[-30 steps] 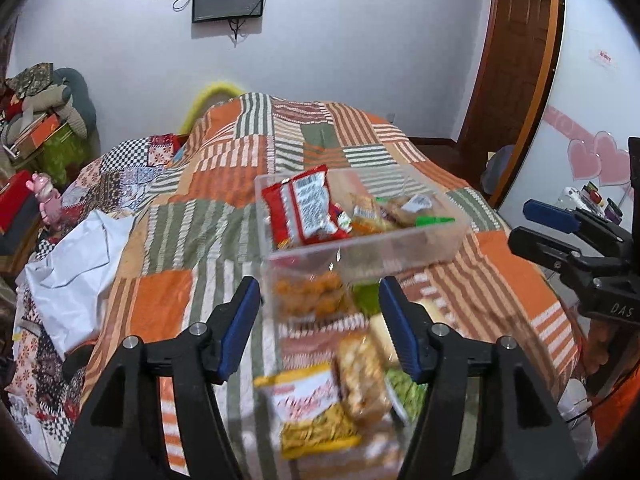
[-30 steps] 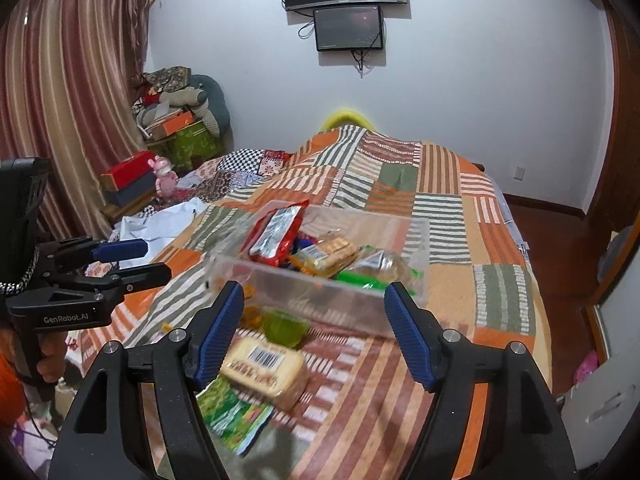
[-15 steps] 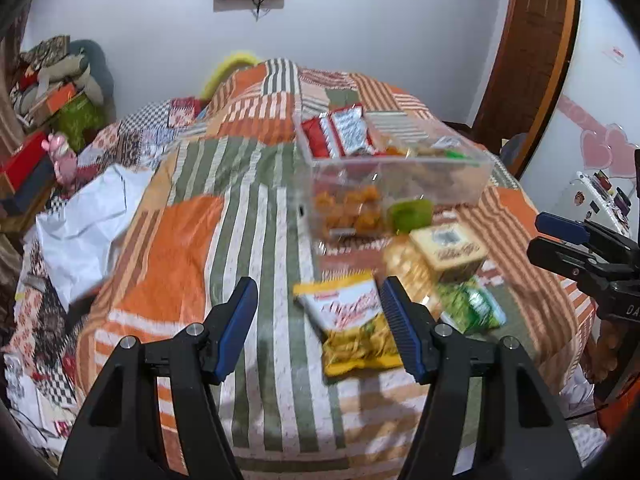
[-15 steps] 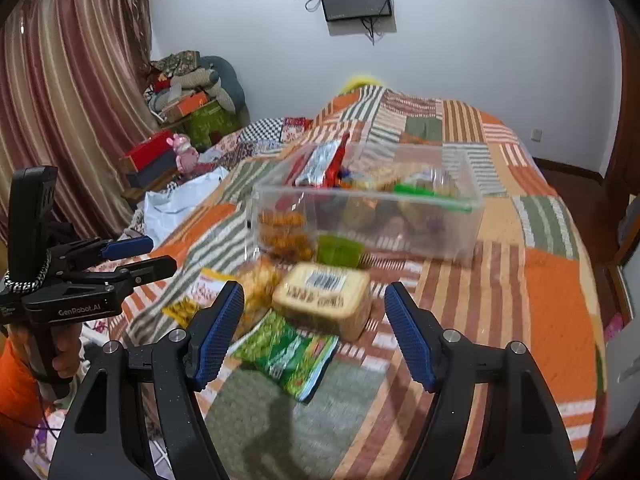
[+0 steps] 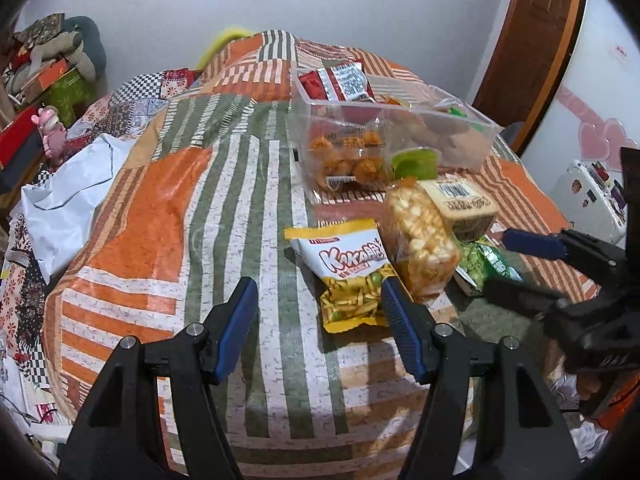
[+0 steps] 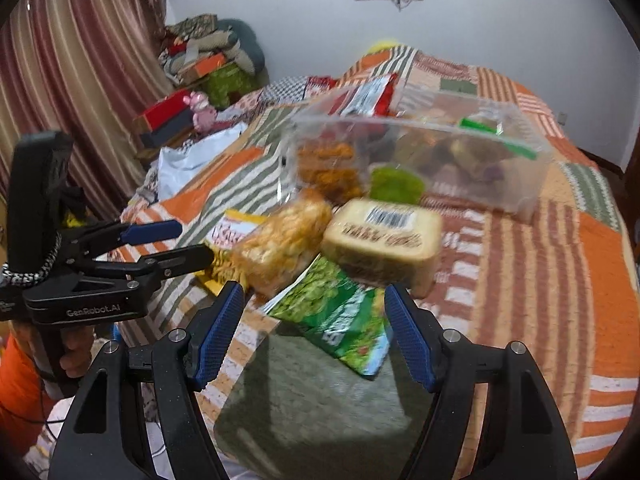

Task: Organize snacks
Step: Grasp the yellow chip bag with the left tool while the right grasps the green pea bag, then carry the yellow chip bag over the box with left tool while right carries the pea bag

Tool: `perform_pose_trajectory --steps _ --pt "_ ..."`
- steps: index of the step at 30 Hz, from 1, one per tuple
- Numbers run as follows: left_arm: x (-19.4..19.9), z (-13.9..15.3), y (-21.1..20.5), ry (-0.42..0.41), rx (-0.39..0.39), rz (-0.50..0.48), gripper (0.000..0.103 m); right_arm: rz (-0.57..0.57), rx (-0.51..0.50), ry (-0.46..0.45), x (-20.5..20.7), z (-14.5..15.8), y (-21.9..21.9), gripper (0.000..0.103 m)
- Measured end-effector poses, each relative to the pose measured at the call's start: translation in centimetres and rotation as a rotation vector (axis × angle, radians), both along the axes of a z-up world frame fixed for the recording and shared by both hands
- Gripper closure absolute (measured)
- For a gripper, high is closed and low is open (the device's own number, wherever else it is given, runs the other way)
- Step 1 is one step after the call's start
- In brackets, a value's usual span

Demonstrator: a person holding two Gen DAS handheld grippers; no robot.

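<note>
A clear plastic bin (image 5: 482,142) (image 6: 524,184) on the patchwork bed holds a red packet (image 5: 340,82) and other snacks. In front of it lie a bag of orange balls (image 5: 348,162), a green cup (image 5: 414,162), a yellow Kakabb bag (image 5: 352,272), a clear bag of crackers (image 5: 420,240) (image 6: 284,240), a tan box (image 5: 464,204) (image 6: 384,236) and a green bag (image 6: 336,312). My left gripper (image 5: 318,320) is open and empty, just before the yellow bag. My right gripper (image 6: 314,332) is open and empty, around the green bag's near end.
The patchwork bedspread (image 5: 160,208) covers the bed. A white plastic bag (image 5: 68,200) lies at its left edge. Boxes, a pink toy (image 5: 52,132) and piled clothes stand at far left. A wooden door (image 5: 532,44) and a white appliance (image 5: 588,196) are at right.
Both grippers have lowered and pulled back toward the near snacks, which now fill the lower view. The right gripper has closed in on the green bag. Both stay open.
</note>
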State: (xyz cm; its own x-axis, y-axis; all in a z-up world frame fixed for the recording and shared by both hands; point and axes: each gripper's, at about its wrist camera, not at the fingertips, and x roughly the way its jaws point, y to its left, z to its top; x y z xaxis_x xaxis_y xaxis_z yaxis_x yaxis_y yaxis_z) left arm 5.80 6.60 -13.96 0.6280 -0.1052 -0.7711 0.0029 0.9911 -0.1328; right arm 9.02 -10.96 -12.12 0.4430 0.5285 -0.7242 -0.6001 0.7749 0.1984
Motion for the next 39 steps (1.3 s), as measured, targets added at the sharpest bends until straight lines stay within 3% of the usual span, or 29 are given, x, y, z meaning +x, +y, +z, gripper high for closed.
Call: perform_pose_trajectory --steps 7,13,15,22,24,25,26,39 --pt "0.6 -0.5 -0.1 0.018 -0.054 -0.009 0.038 -0.03 -0.039 0.034 1.0 -1.6 -0.4 0.034" --pt "1.5 -1.0 -1.1 0.032 -0.056 -0.022 0.037 -0.049 -0.014 0.027 1.3 -1.0 -2.0 0.044" --pt "1.9 -1.3 -1.4 0.04 -0.054 -0.024 0.037 -0.048 -0.016 0.013 1.3 -0.8 -2.3 0.053" --pt "3.0 -2.3 -1.9 0.041 -0.053 -0.016 0.038 -0.046 -0.016 0.001 1.2 -0.8 -2.2 0.056" --pt "3.1 -2.3 -1.9 0.03 -0.057 -0.013 0.046 -0.05 -0.02 -0.014 1.1 -0.6 -2.2 0.062" --pt "3.1 -2.3 -1.9 0.027 -0.063 -0.015 0.056 -0.05 -0.019 -0.017 1.0 -0.5 -2.2 0.063" --pt "3.1 -2.3 -1.9 0.026 -0.056 -0.01 0.06 -0.05 -0.018 -0.018 1.1 -0.5 -2.2 0.064" --pt "1.6 -0.2 -1.2 -0.047 -0.03 0.03 0.071 -0.065 0.032 -0.053 0.6 1.5 -3.5 0.069"
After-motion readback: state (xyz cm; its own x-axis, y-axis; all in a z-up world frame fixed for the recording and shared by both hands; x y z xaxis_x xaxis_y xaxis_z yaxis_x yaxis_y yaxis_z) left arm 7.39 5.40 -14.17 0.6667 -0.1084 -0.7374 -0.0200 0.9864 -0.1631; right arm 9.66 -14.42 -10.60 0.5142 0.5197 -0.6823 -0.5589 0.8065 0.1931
